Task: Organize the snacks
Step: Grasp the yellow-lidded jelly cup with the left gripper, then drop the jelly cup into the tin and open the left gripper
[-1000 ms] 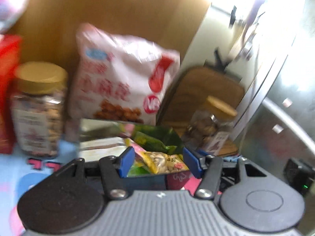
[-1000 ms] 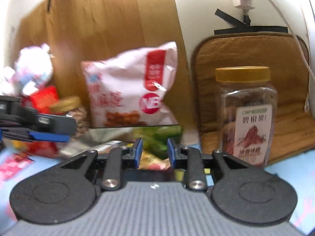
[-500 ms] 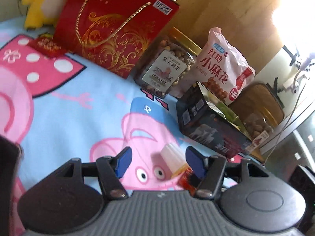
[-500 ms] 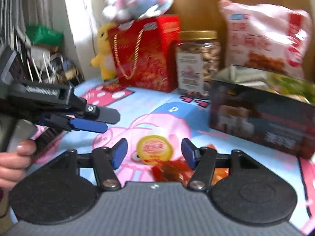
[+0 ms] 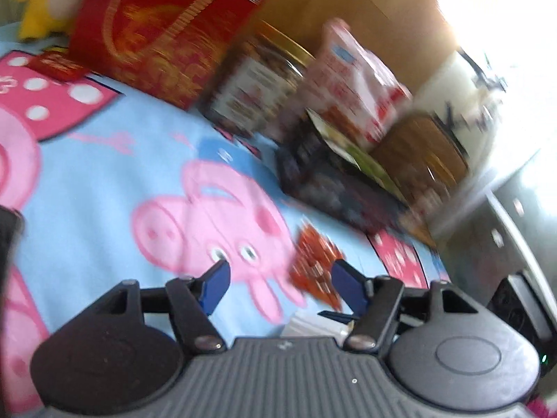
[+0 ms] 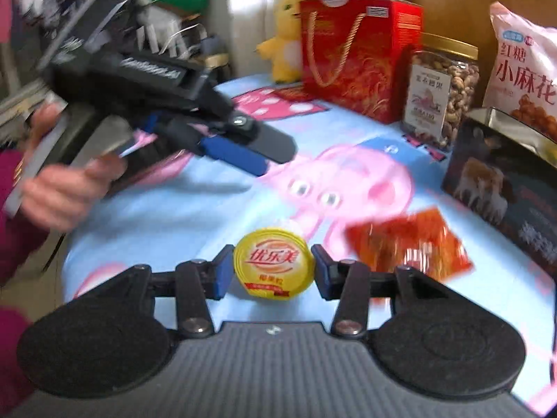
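A yellow-lidded jelly cup [image 6: 274, 264] lies on the cartoon pig cloth [image 6: 195, 205], between the blue pads of my right gripper [image 6: 271, 273], which is open around it with small gaps each side. An orange-red snack packet [image 6: 409, 244] lies just right of it; it also shows in the left wrist view [image 5: 315, 261]. A dark open box [image 6: 504, 188] holding snack packs stands at the right, and shows blurred in the left wrist view [image 5: 334, 184]. My left gripper [image 5: 280, 287] is open and empty above the cloth; it appears from outside in the right wrist view [image 6: 240, 153].
Along the back stand a red gift bag [image 6: 358, 52], a nut jar [image 6: 442, 90], a pink-white snack bag [image 6: 525, 69] and a yellow plush [image 6: 285, 35]. A second jar [image 5: 428, 163] stands right of the box. Clutter fills the far left [image 6: 104, 17].
Both grippers swung down from the box to the cloth. My right gripper has come closer, so the jelly cup now sits between its pads. My left gripper shifted toward the orange packet.
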